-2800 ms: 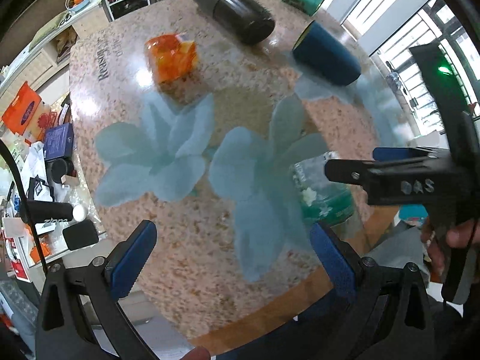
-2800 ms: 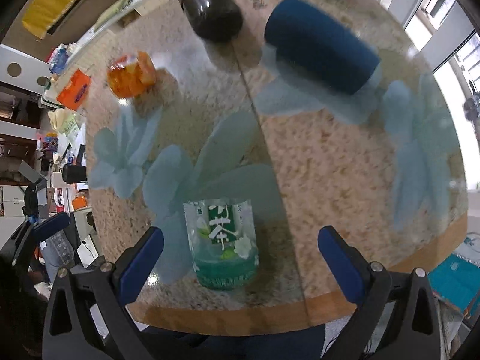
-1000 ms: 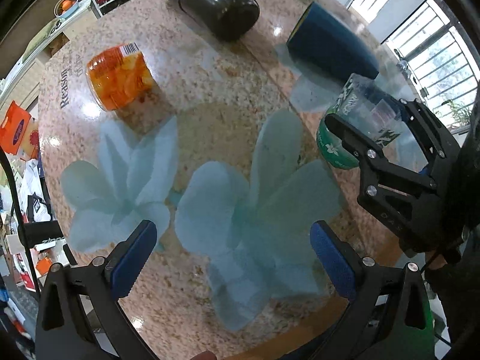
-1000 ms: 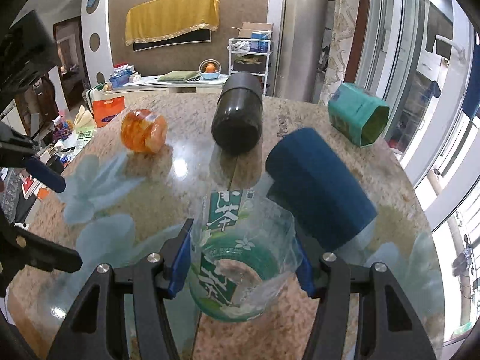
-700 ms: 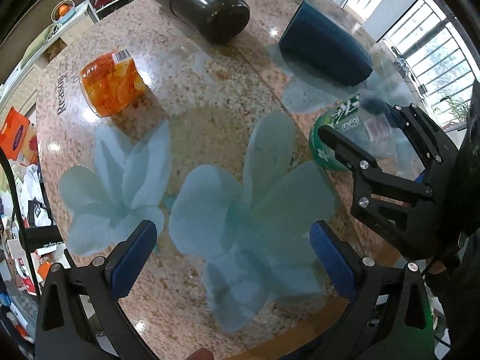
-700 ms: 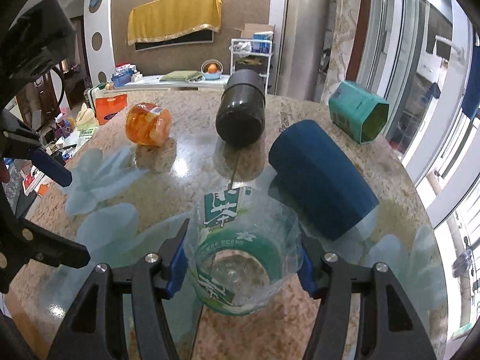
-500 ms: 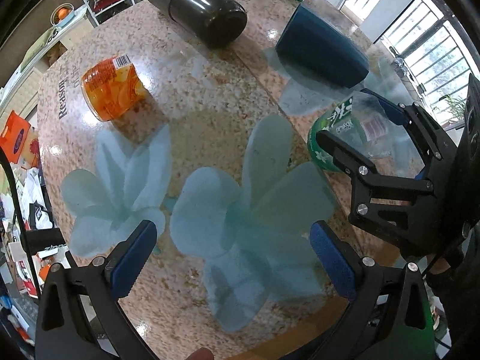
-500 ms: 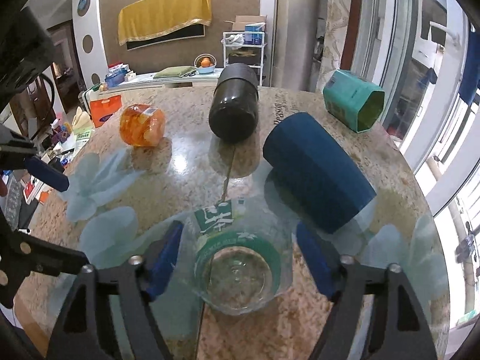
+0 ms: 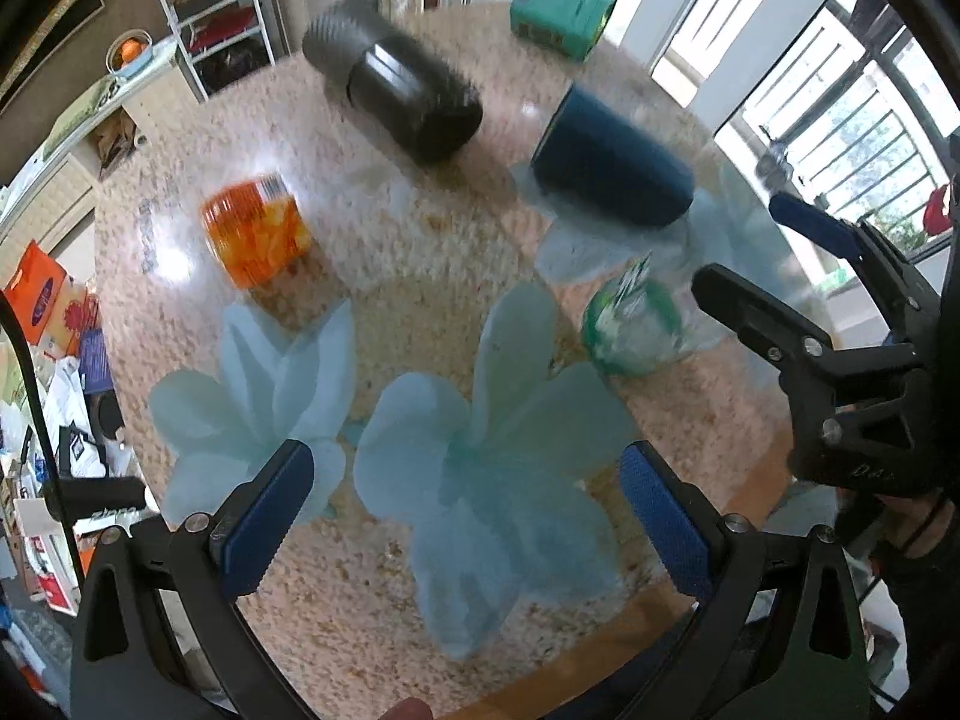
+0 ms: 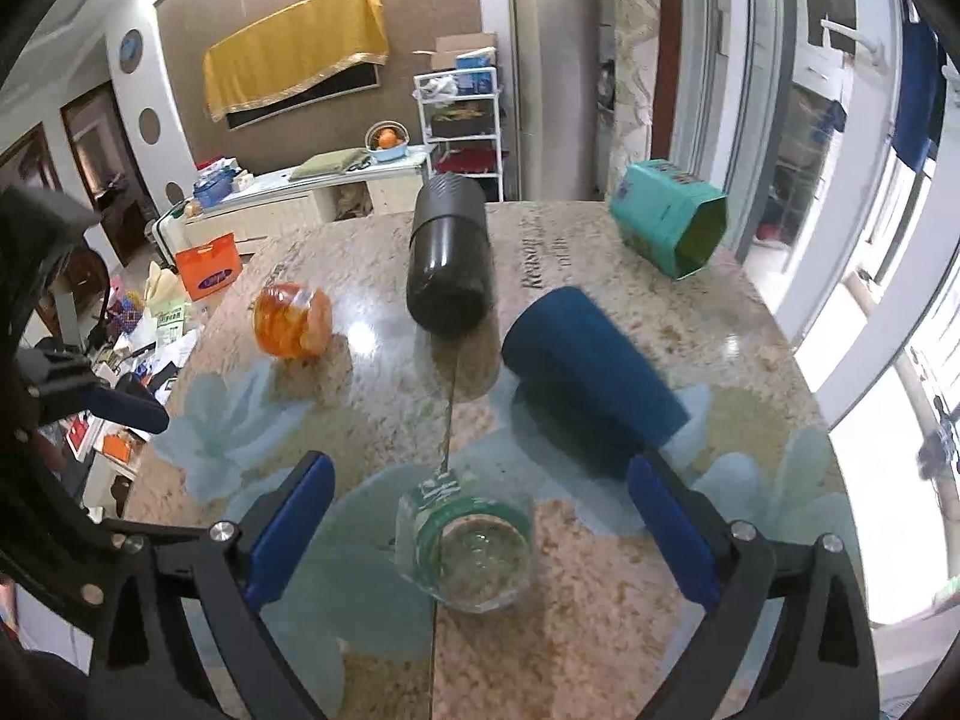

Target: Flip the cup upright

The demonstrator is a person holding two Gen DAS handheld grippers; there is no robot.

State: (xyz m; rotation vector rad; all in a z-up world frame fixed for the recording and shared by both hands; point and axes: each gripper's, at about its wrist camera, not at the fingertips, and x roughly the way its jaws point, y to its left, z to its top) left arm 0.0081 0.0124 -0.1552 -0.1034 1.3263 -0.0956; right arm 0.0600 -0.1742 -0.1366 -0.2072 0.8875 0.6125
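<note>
The right gripper (image 10: 480,531) was level over the table (image 10: 600,630), jaws spread wide, grasping nothing; the clear green-banded cup (image 10: 465,546) stood upright between its blue pads, mouth up, touching neither. The left gripper (image 9: 462,510) hovered wide open, empty.

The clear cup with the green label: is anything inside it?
The clear cup looks empty: through its open mouth only its transparent bottom and the table beneath show. The label hides part of the wall.
</note>
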